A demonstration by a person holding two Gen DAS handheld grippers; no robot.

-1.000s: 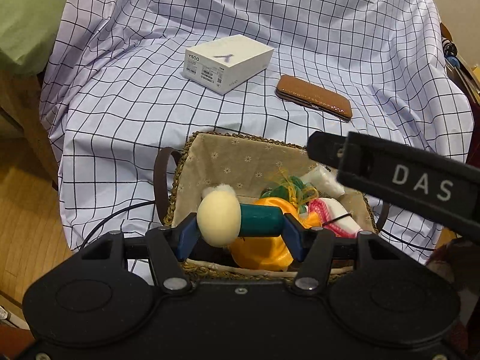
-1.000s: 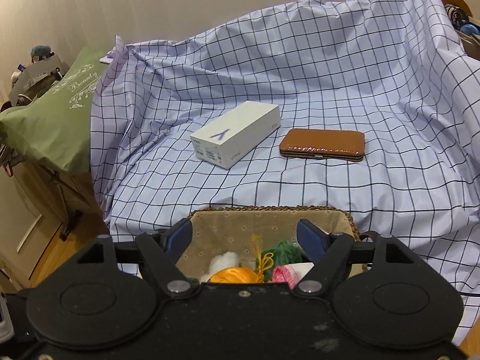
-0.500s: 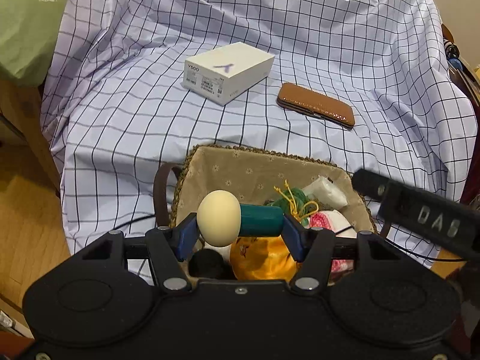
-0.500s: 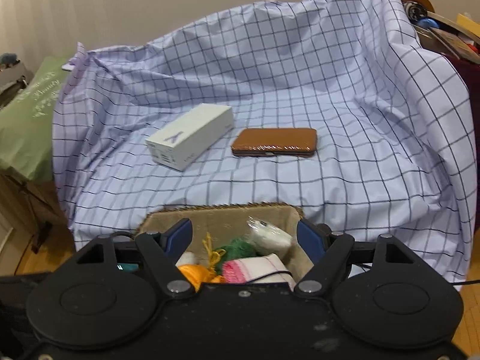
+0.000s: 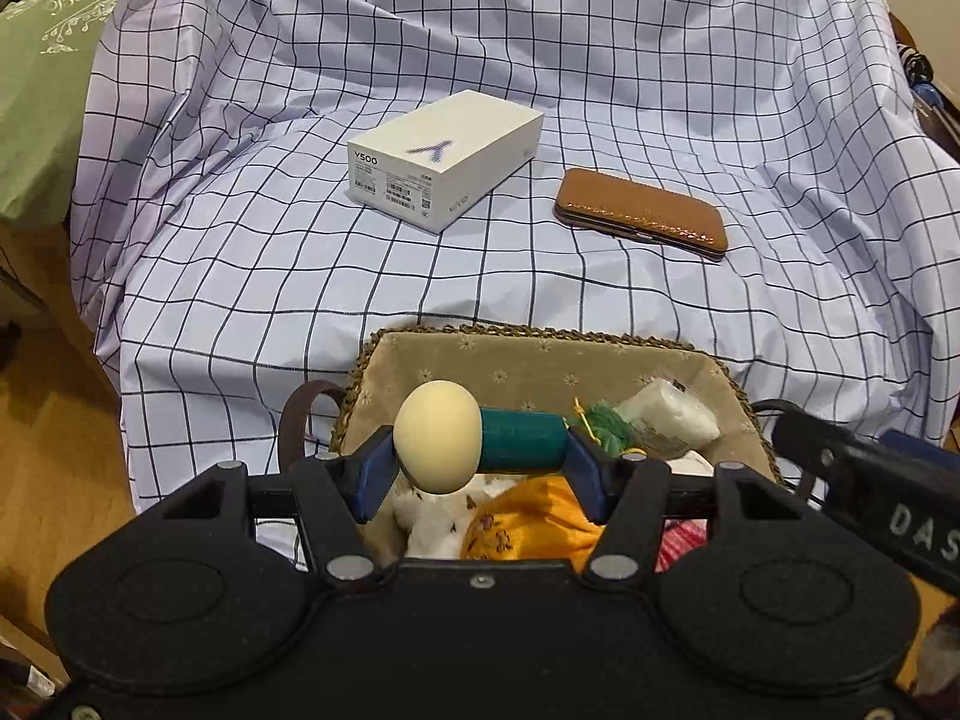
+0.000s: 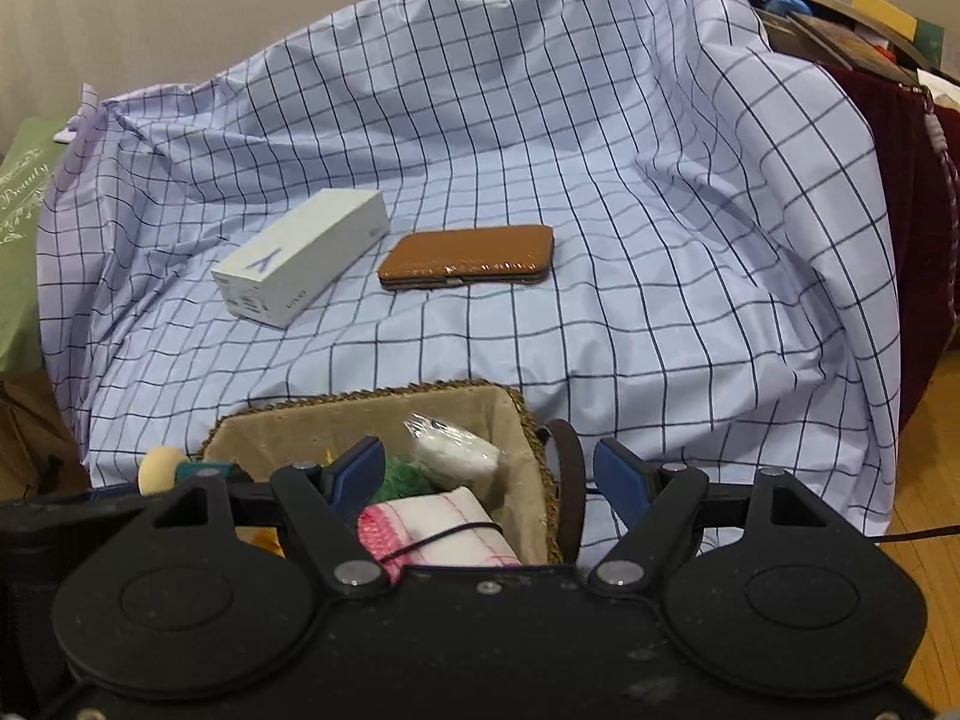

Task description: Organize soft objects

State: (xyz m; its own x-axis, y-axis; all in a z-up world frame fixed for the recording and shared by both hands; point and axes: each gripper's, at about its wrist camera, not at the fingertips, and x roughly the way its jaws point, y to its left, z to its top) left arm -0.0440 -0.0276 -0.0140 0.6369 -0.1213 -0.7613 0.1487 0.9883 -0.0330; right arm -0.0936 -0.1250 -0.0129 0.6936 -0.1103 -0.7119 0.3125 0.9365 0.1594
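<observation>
The left hand-held gripper is holding a toy mushroom crosswise between its blue fingers, the cream cap pressing against one pad and the teal stem against the other. It is hanging just above the near end of the basket, which is serving as the landmark here.

The basket, woven with a beige flowered lining and a brown strap handle, is sitting at the near edge of a seat draped in a checked sheet. Inside it are lying an orange cloth, a white fluffy piece, a green yarn bundle, a wrapped white roll and a pink-and-white folded cloth.

Beyond the basket, well apart from it on the sheet, a white box and a brown leather case are lying side by side.

The right hand-held gripper is standing wide with nothing between its fingers, hovering over the basket's right end, one finger above the pink cloth and the other outside the rim.
</observation>
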